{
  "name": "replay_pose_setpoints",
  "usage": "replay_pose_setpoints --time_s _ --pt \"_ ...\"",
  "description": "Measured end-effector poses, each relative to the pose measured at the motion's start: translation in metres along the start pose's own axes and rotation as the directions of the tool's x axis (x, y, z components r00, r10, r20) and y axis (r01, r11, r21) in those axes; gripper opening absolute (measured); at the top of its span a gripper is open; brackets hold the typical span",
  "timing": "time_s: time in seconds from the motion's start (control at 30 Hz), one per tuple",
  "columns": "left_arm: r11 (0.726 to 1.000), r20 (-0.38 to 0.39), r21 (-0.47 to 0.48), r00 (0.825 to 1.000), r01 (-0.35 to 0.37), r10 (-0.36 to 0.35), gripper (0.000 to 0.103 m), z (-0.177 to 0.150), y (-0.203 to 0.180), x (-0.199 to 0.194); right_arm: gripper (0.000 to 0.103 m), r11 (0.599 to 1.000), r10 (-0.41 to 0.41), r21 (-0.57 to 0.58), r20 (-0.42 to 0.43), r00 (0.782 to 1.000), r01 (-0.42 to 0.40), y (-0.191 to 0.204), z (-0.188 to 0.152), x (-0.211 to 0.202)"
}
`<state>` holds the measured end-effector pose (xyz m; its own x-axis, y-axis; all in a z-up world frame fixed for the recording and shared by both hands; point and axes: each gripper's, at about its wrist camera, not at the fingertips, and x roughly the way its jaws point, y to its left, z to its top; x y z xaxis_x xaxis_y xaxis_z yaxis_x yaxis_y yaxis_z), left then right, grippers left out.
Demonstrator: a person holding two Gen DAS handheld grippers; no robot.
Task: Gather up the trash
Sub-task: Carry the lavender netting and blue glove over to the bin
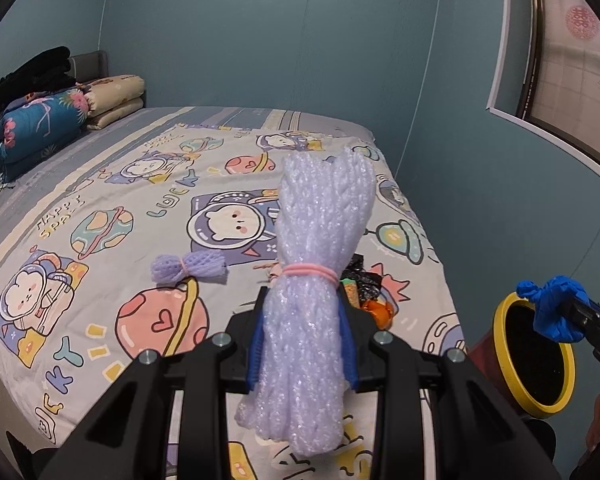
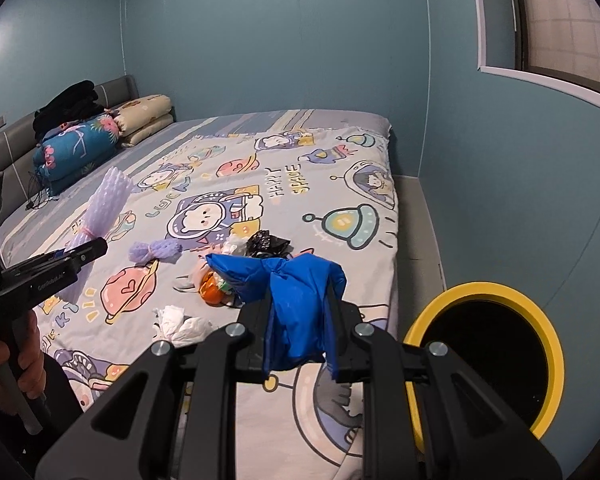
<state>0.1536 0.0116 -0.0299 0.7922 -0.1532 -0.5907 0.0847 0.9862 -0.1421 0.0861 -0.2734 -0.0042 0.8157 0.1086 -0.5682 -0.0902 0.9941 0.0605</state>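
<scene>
**Two pieces of trash held, the bin lies to the right**

The left gripper has its fingers pinching a long bundle of lilac foam net, tied in the middle with a pink band. The bundle stands almost upright between the fingers, its long axis running along them, one end above and one end hanging below. The right gripper has its fingers pinching a crumpled blue glove, which sticks up from the fingers and hangs down between them.

The trash bin, dark inside with a yellow rim, stands beside the bed at the right edge. In the right wrist view it opens just to the right of the glove; in the left wrist view the glove is already at the rim. So the right hand is nearer, and the left hand must travel to the right across the bed corner.

More trash lies on the bed cover: a small foam net, a white tissue, an orange wrapper and a black bag.
</scene>
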Motion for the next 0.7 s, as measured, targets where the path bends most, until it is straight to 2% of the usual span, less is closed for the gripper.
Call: replay_pose_setpoints --time_s 0.7 --pt "0.988 -0.038 0.076 0.991 0.134 -0.132 0.029 0.006 -0.085 0.014 0.018 0.994 -0.073 0.090 0.041 0.996 0.069 -0.069 0.007 -0.016"
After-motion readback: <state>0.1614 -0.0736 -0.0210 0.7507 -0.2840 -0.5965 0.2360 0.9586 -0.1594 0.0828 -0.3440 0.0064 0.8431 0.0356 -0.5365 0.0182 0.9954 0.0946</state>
